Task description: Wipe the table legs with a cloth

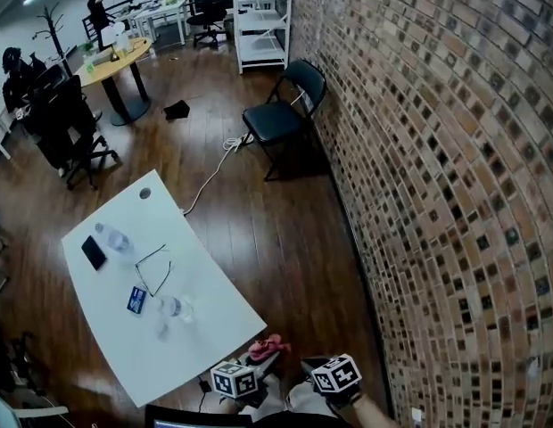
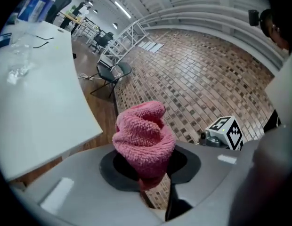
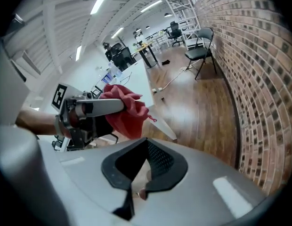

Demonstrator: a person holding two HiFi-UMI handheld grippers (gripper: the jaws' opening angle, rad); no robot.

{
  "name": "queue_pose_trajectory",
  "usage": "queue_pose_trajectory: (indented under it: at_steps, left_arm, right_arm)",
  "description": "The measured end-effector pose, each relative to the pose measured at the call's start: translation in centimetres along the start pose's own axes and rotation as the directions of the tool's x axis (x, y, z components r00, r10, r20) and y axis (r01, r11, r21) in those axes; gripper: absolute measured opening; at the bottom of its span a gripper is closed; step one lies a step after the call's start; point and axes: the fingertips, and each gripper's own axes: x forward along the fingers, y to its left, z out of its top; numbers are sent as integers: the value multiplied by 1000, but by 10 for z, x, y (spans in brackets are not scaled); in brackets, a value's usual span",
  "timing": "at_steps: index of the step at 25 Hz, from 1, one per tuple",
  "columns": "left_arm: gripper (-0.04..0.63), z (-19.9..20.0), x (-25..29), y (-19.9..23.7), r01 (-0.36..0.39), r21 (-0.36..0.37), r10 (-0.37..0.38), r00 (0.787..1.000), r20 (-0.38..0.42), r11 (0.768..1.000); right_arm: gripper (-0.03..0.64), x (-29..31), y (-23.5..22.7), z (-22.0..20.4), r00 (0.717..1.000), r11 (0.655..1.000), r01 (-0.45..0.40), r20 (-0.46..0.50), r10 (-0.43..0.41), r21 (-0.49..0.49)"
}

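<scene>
Plainly bunched, the pink cloth (image 2: 145, 138) sits clamped in the left hand-held gripper (image 1: 266, 353), its long axis running out along the jaws toward one o'clock in the head view, just off the five o'clock corner of the white table (image 1: 107, 319). The right hand-held gripper (image 3: 138, 193), jaws together and empty, is held at its three o'clock.

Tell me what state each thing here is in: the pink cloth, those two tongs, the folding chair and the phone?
cloth: bunched up, clamped in the left tongs.
left tongs: shut on the cloth.
right tongs: shut, nothing between them.
folding chair: unfolded, seat empty, beside the brick wall.
phone: lying flat on the white table, screen dark.
</scene>
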Motion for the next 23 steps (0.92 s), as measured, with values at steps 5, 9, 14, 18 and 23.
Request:
queue_pose_trajectory:
  at_steps: [5, 9, 14, 18, 23]
  left_arm:
    - [109, 33, -25, 7, 54, 34, -56, 998, 43, 998]
    - [110, 46, -48, 8, 42, 14, -43, 992, 114, 999]
    - [110, 44, -95, 20, -82, -10, 82, 975, 207, 997]
    - [110, 33, -115, 15, -169, -64, 180, 943, 281, 984]
    - [110, -60, -101, -14, -187, -207, 241, 928, 282, 960]
  right_arm:
    - [3, 23, 38, 43, 999, 995, 27, 20, -25, -96]
    - [3, 38, 55, 61, 1000, 985, -9, -26, 4, -170]
    - [3, 53, 87, 81, 994, 953, -99, -81, 79, -288]
    - [3, 44, 99, 90, 986, 910, -162, -107, 130, -382]
    - [3, -15, 83, 28, 980, 909, -171, -160, 117, -379]
